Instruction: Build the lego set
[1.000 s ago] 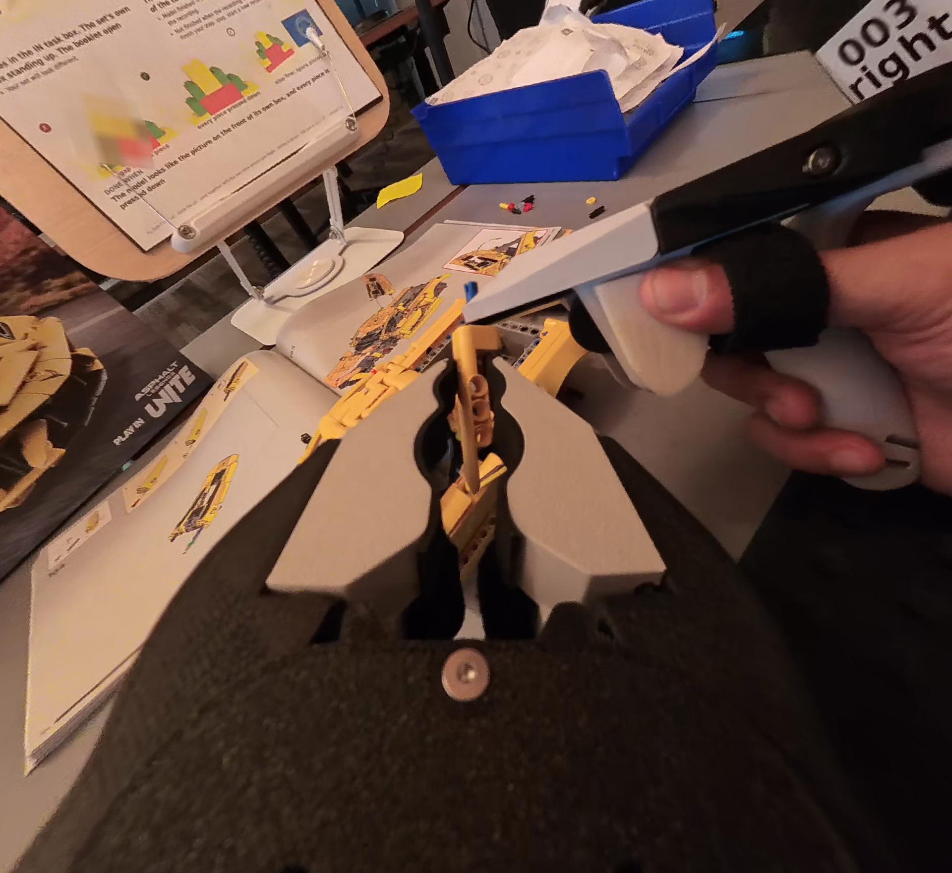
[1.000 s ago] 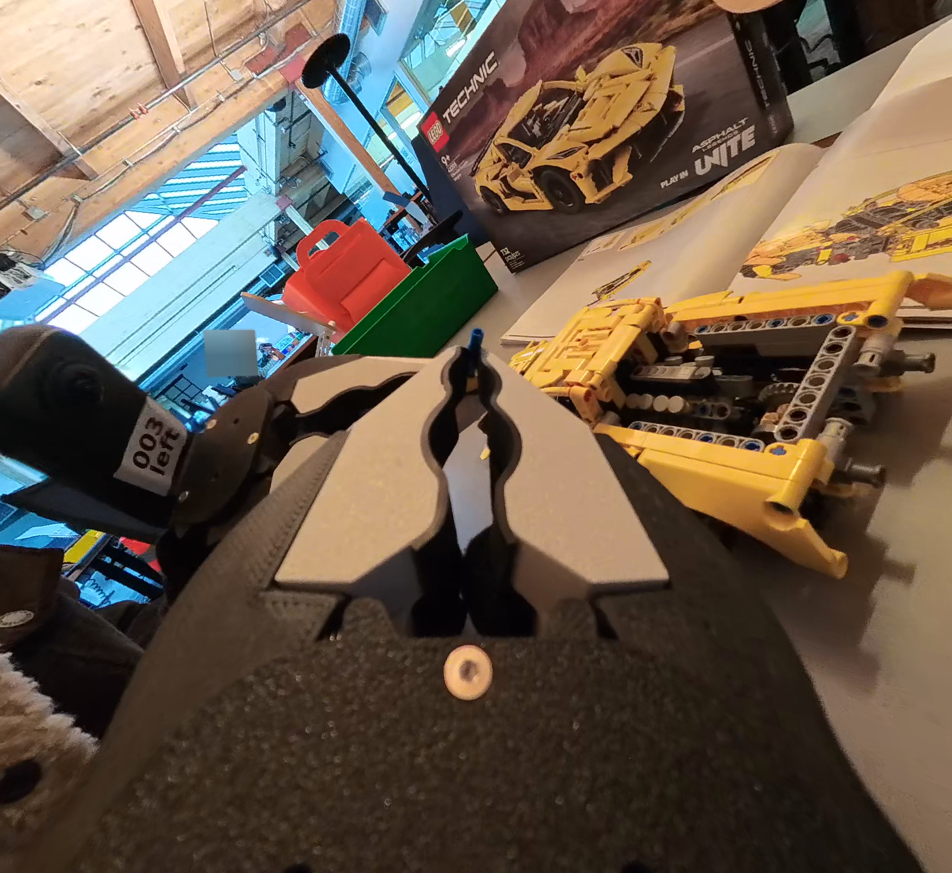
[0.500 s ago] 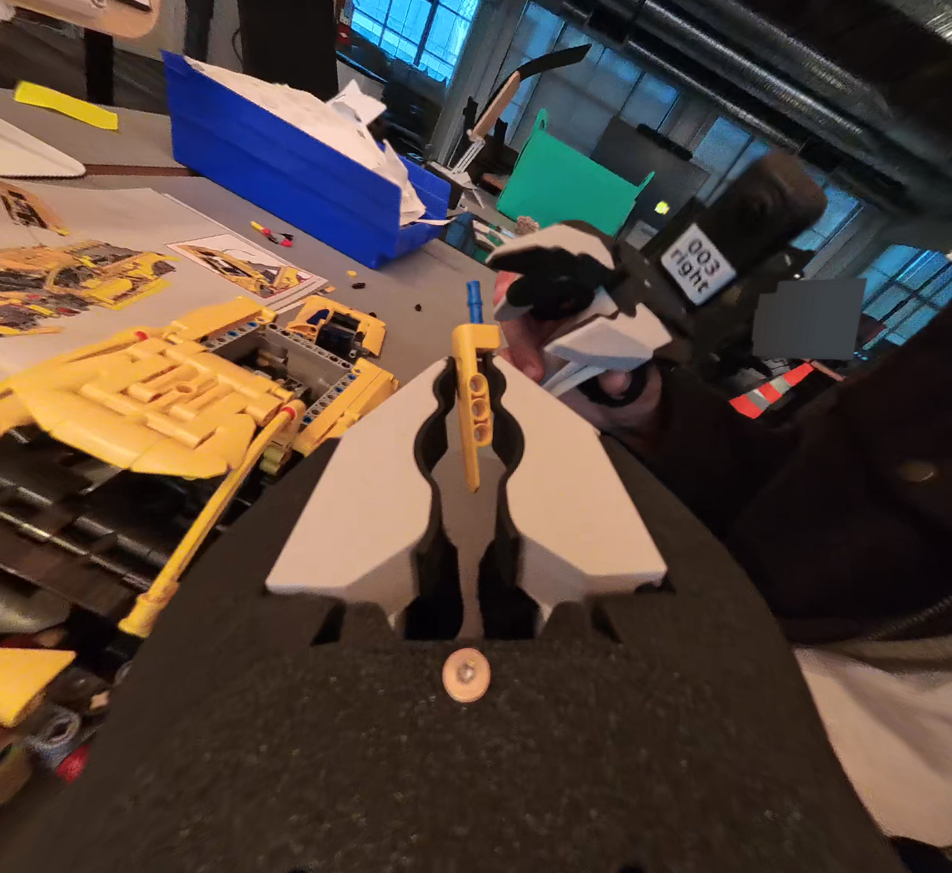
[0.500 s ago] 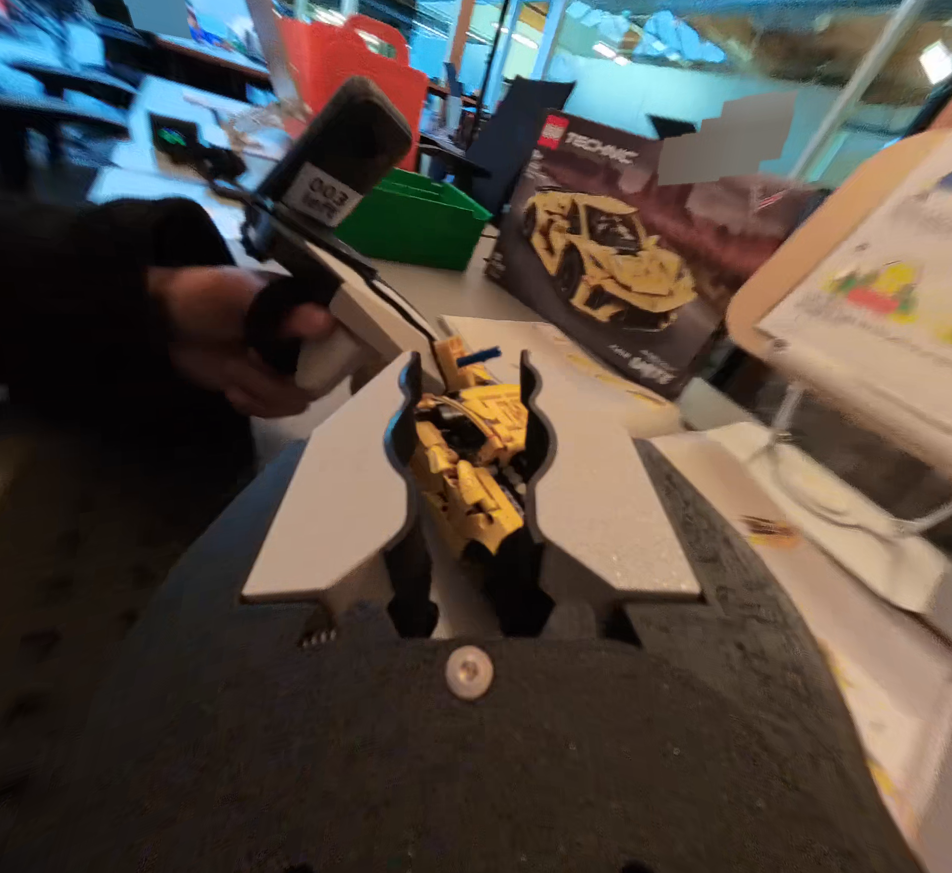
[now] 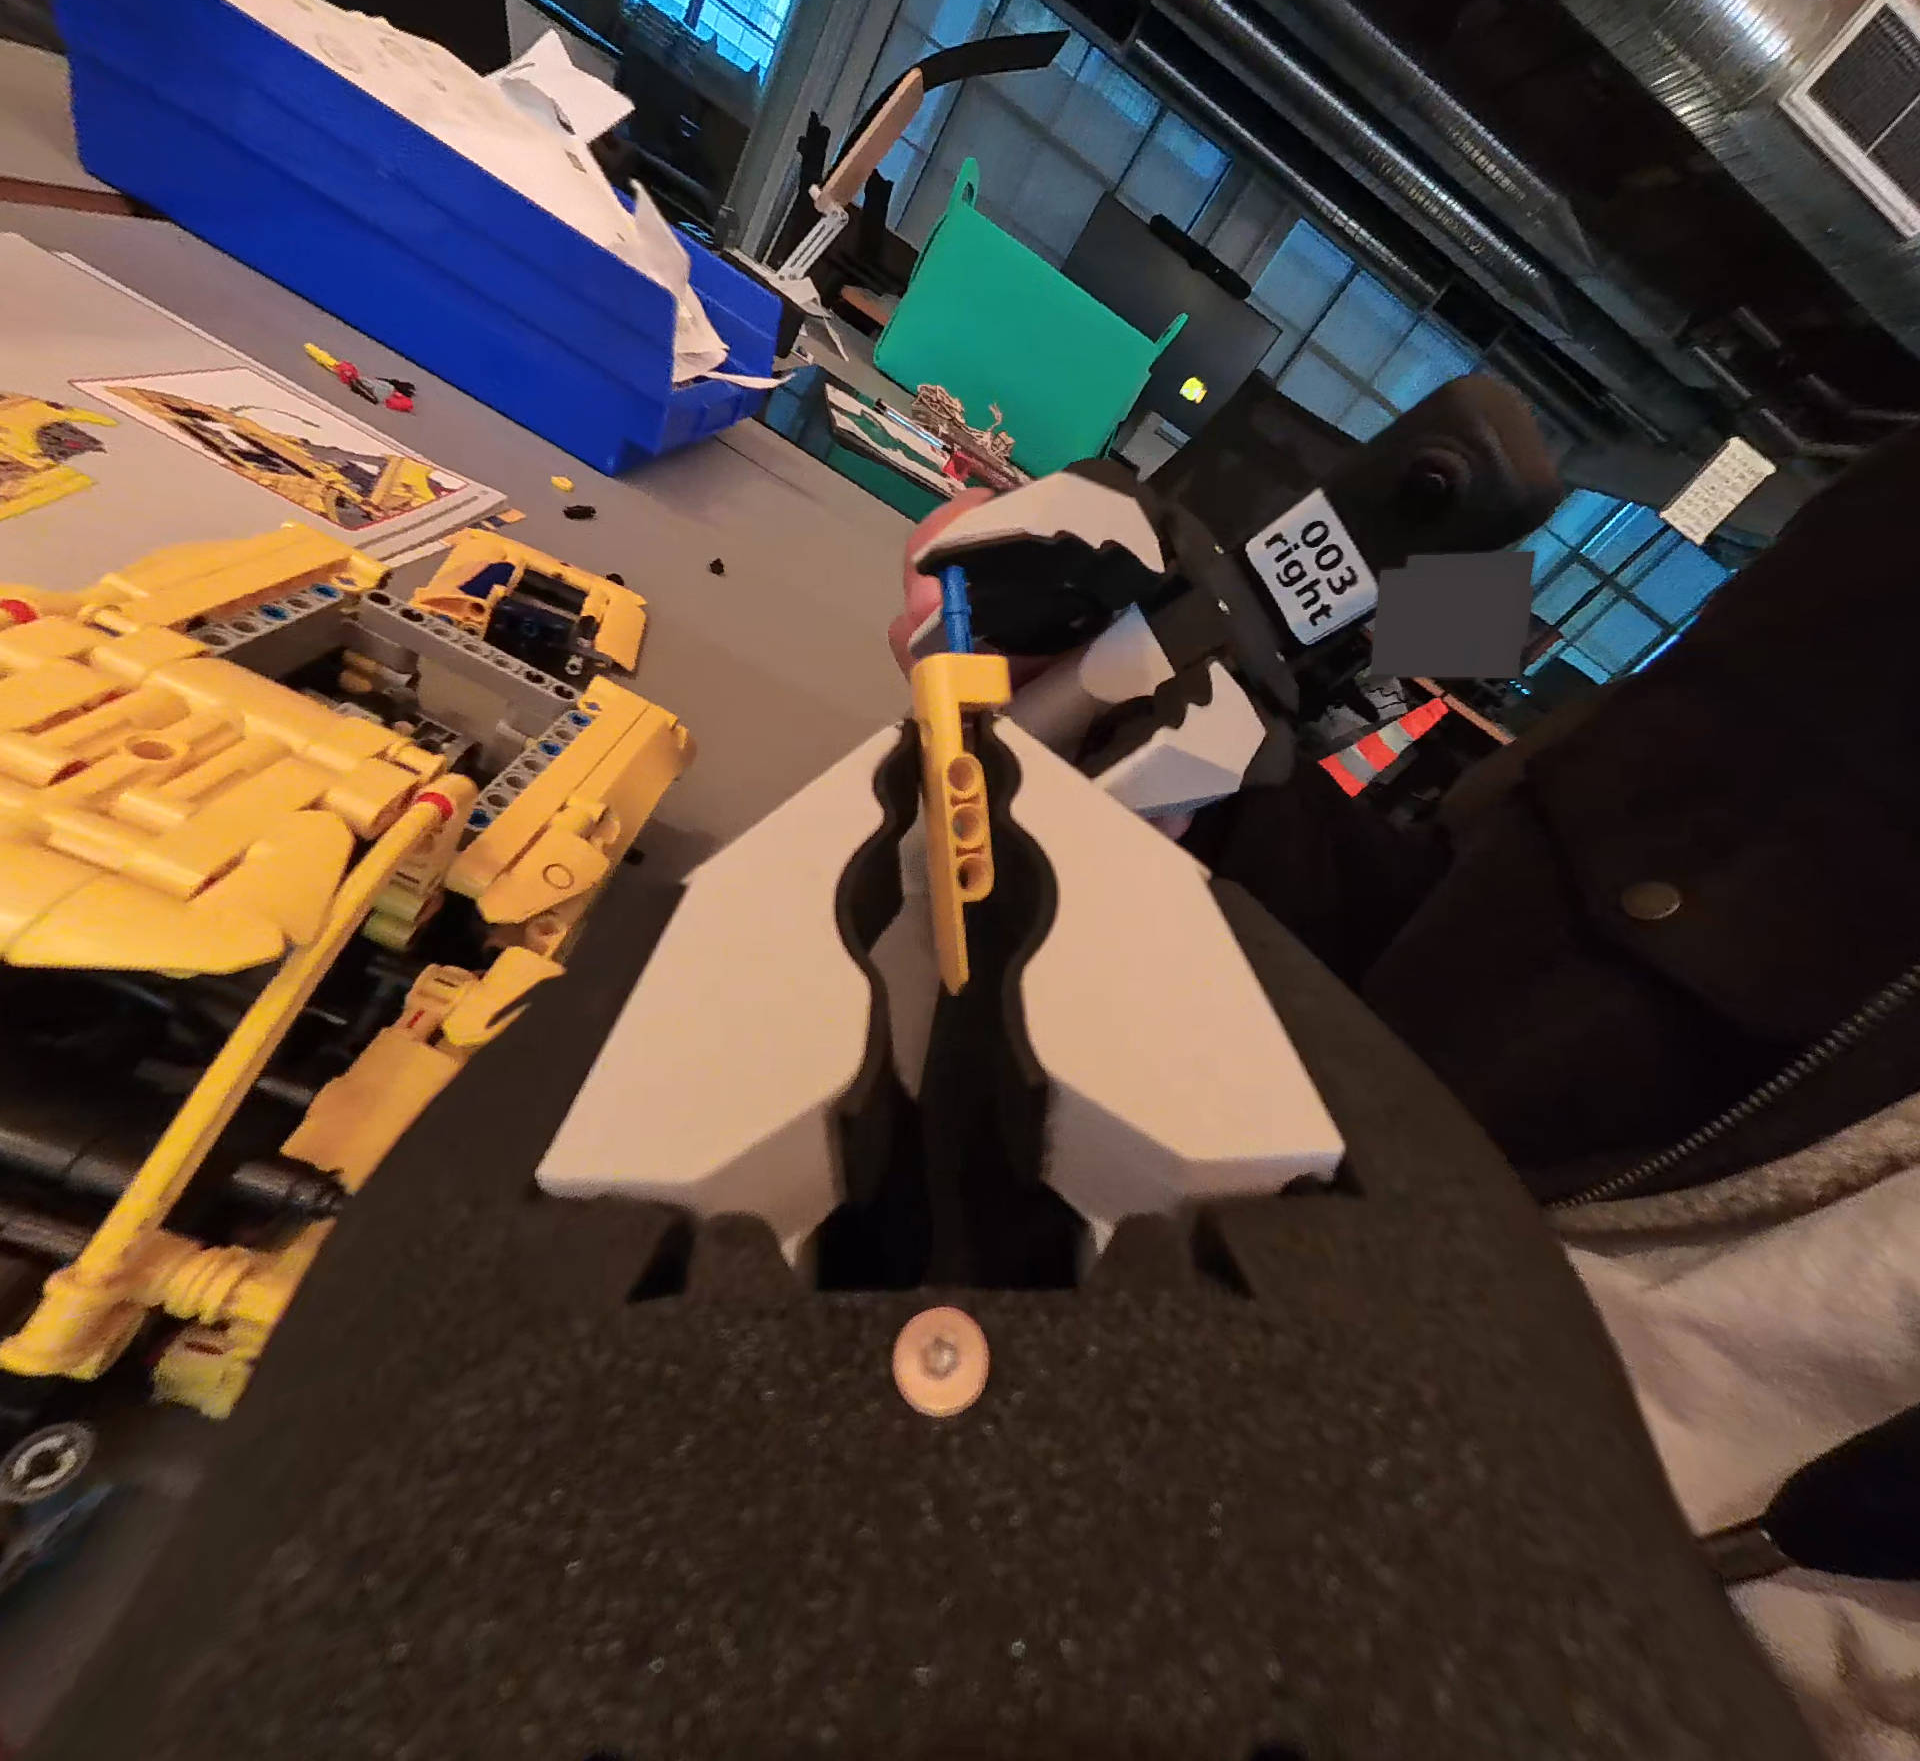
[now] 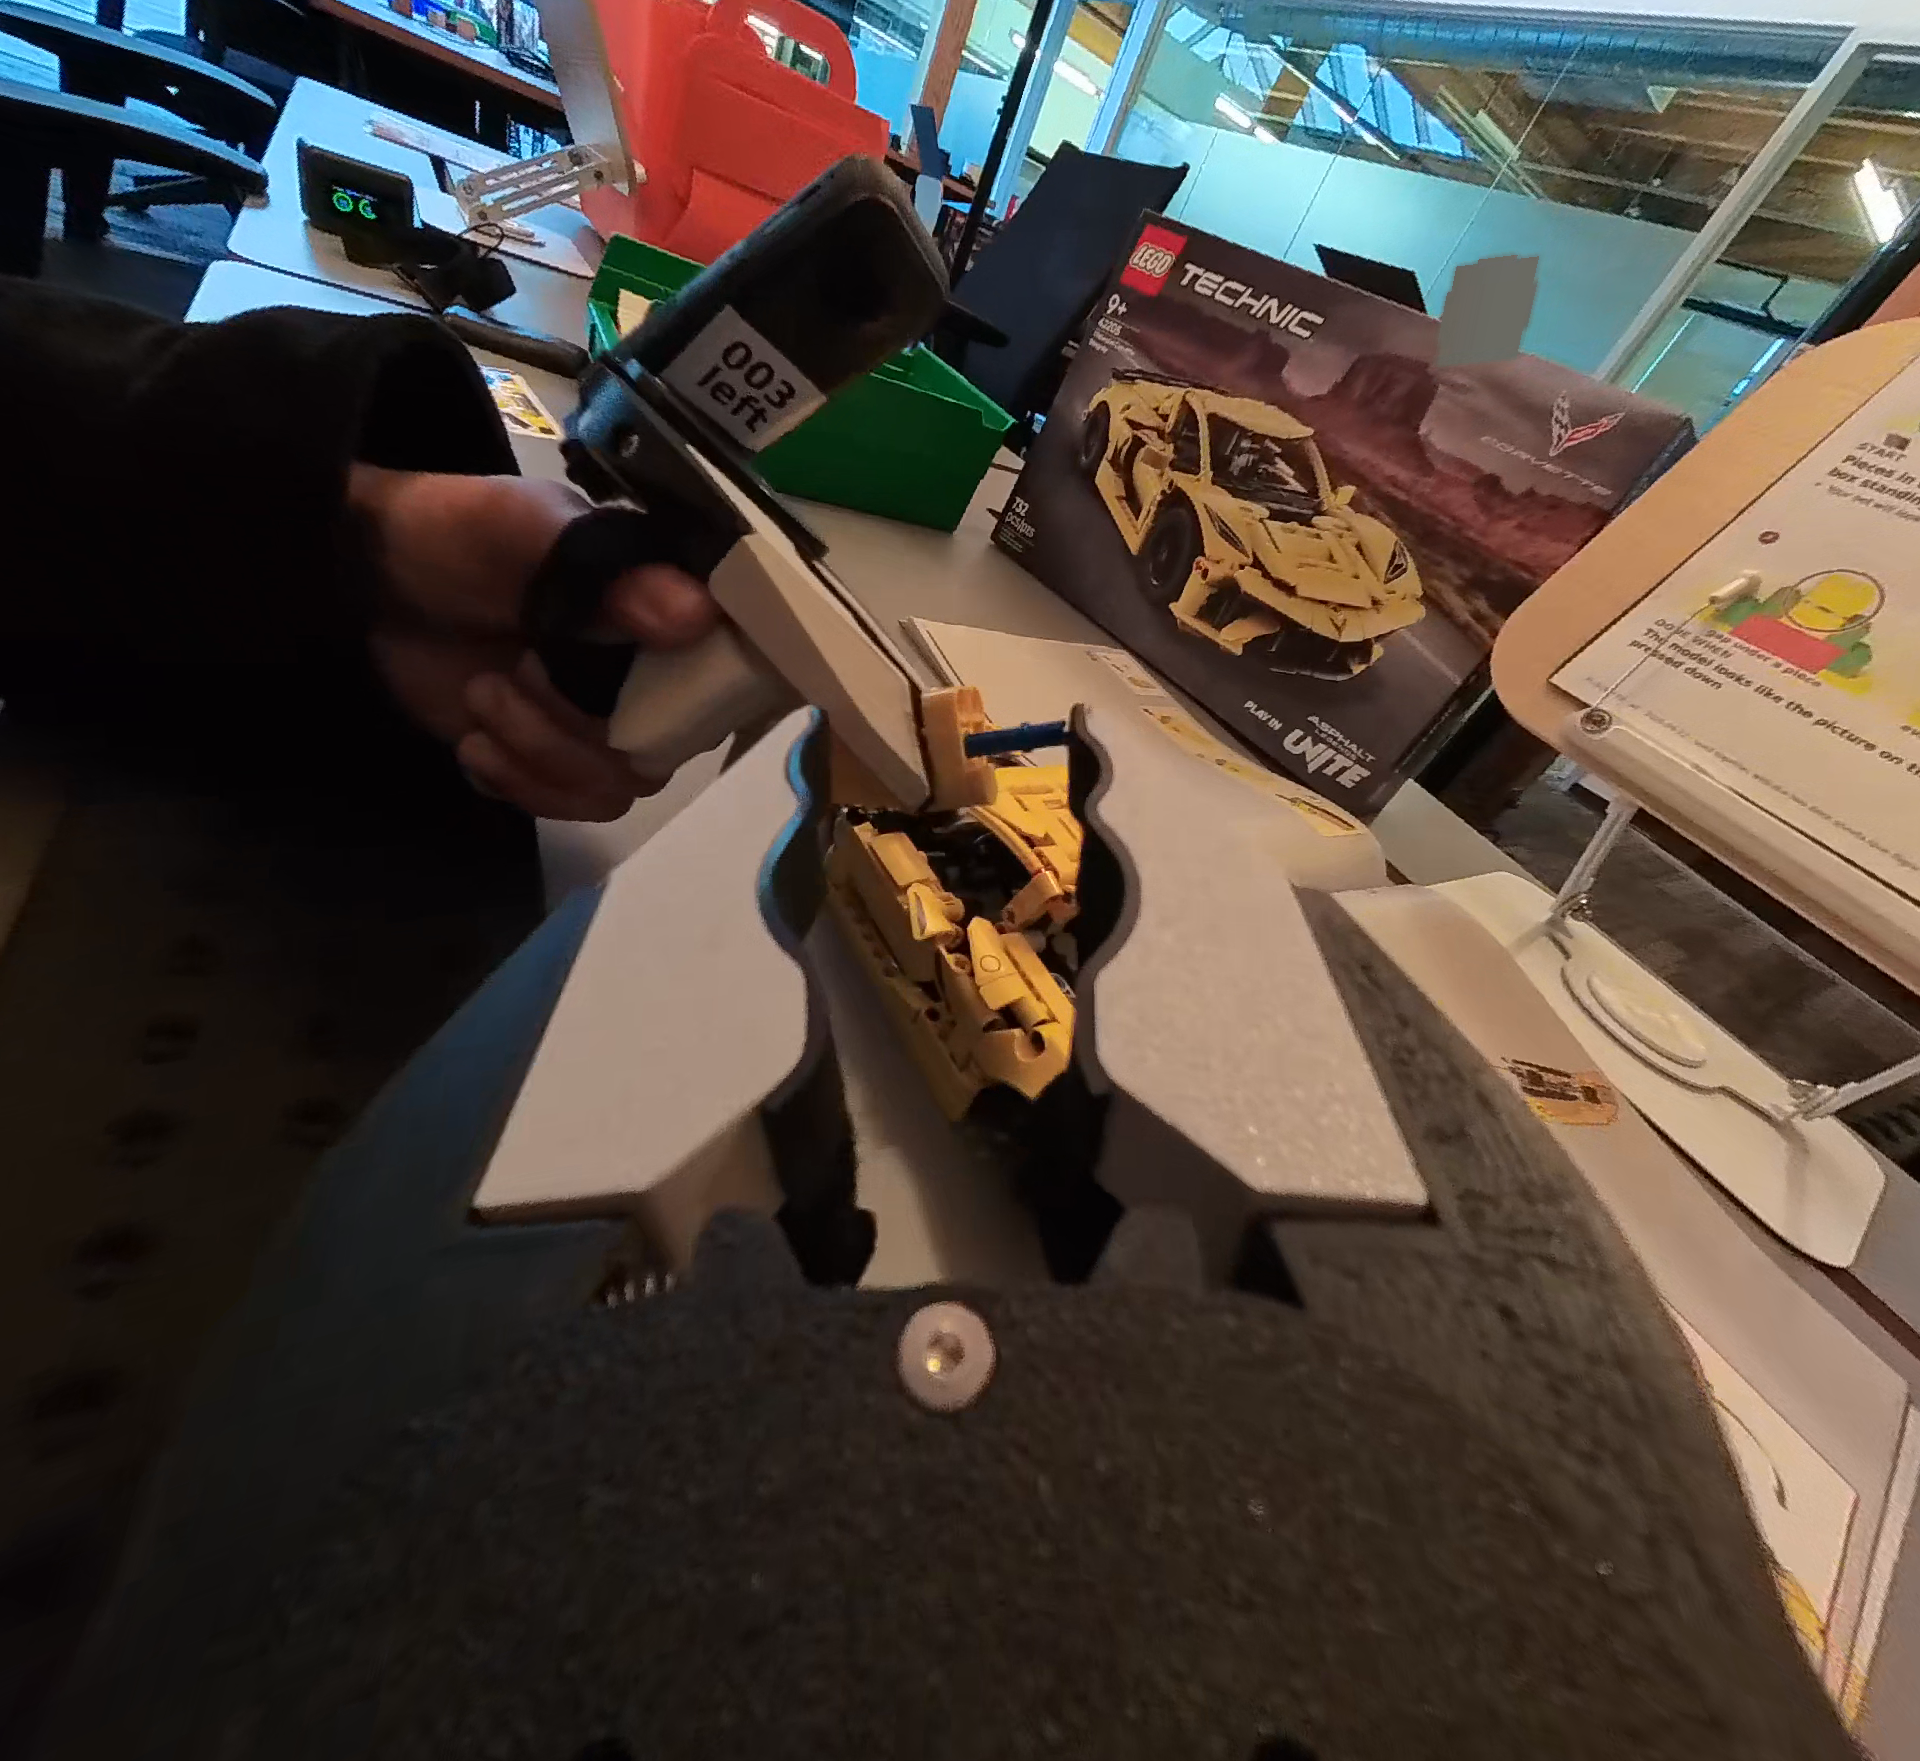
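Observation:
My left gripper [image 5: 956,743] is shut on a yellow L-shaped beam [image 5: 961,818] and holds it upright above the table. A blue pin [image 5: 957,608] sticks out of the beam's top end. My right gripper [image 6: 945,732] is open, and its fingertips stand on either side of the beam [image 6: 951,743] and blue pin [image 6: 1013,737] without gripping them. It also shows in the left wrist view [image 5: 1039,662], just beyond the pin. The left gripper [image 6: 914,755] shows in the right wrist view, held by a hand. The part-built yellow car [image 5: 208,776] lies on the table to the left, below both grippers [image 6: 966,963].
An open instruction booklet [image 5: 291,454] lies behind the car. A blue bin [image 5: 395,184] of paper bags stands at the back, with small loose pieces [image 5: 364,381] near it. The set's box [image 6: 1330,548], a green bin [image 6: 883,454] and a sheet stand [image 6: 1766,672] are on the far side. My left and right fingertips are right by each other.
The right gripper was shut on the blue pin; now the pin sits in the yellow beam and the right gripper is open. The left gripper has swung right, away from the car.

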